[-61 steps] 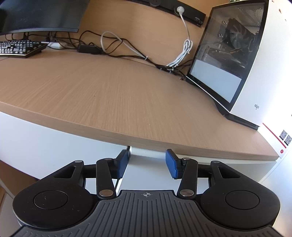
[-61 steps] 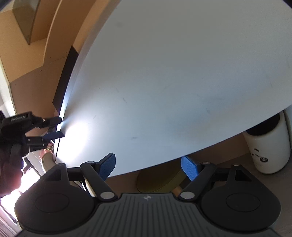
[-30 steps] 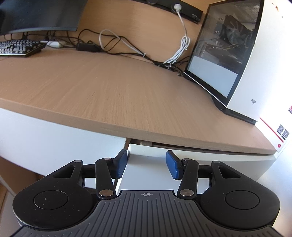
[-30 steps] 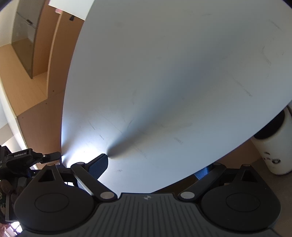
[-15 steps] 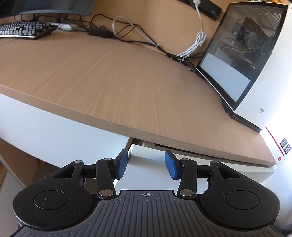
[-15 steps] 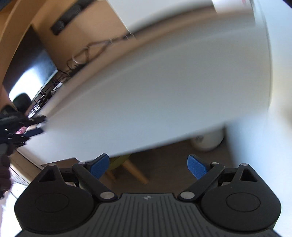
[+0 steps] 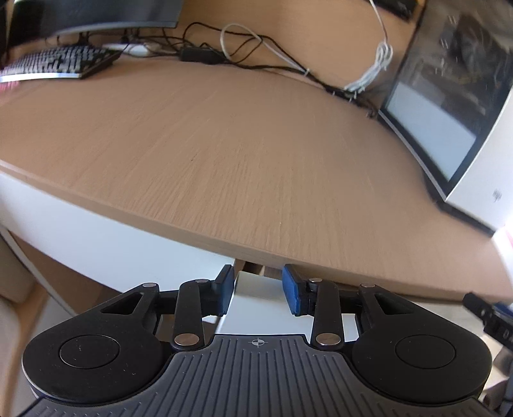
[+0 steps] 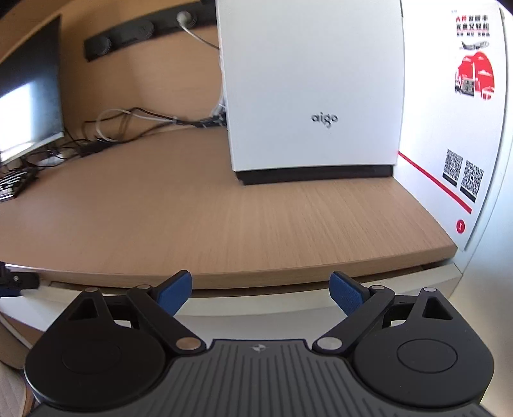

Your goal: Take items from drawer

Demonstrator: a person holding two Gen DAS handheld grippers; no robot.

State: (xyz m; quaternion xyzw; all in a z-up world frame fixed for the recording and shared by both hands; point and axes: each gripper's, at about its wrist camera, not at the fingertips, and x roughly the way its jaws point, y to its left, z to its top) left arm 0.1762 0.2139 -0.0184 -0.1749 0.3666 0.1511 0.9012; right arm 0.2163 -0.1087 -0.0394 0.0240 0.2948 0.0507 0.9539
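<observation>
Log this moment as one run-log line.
left gripper: closing, straddling drawer front | right gripper: open, empty, facing desk | drawer: slightly open

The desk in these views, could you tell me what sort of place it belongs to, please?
Most likely an office or home computer workstation. A wooden desk carries a white aigo PC tower, a monitor and keyboard, with tangled cables along the back.

Office workstation. Wooden desk (image 7: 224, 154) carries a keyboard (image 7: 54, 62) and monitor (image 7: 96, 12) at its far left. White aigo PC tower (image 8: 314, 96) at the desk's right, cables (image 7: 256, 54) behind.
</observation>
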